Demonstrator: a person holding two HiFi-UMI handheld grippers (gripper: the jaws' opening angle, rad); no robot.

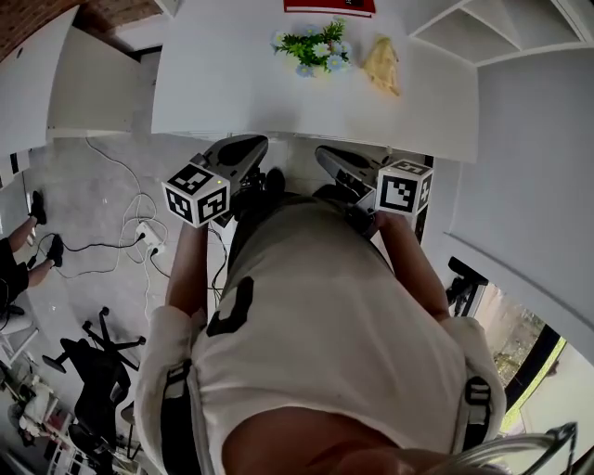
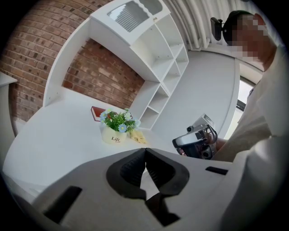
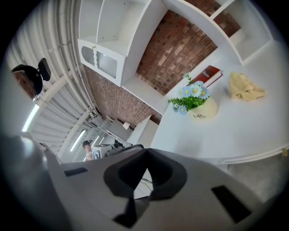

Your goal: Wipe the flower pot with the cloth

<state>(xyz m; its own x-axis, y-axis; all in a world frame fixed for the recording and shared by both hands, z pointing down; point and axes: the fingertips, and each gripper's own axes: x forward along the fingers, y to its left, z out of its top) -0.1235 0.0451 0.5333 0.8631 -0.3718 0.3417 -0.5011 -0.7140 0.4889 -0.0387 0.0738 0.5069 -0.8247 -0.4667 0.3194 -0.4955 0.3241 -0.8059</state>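
Right now both tongs are shut tight w/ nothing in them. The left gripper and the right gripper are side by side close to the person's body, just short of the near edge of the white table. They touch nothing. The flower pot, white w/ green leaves & blue flowers, stands upright on the far part of the table. The yellow cloth lies crumpled just beside it, a bit apart. A red book lies behind the pot.
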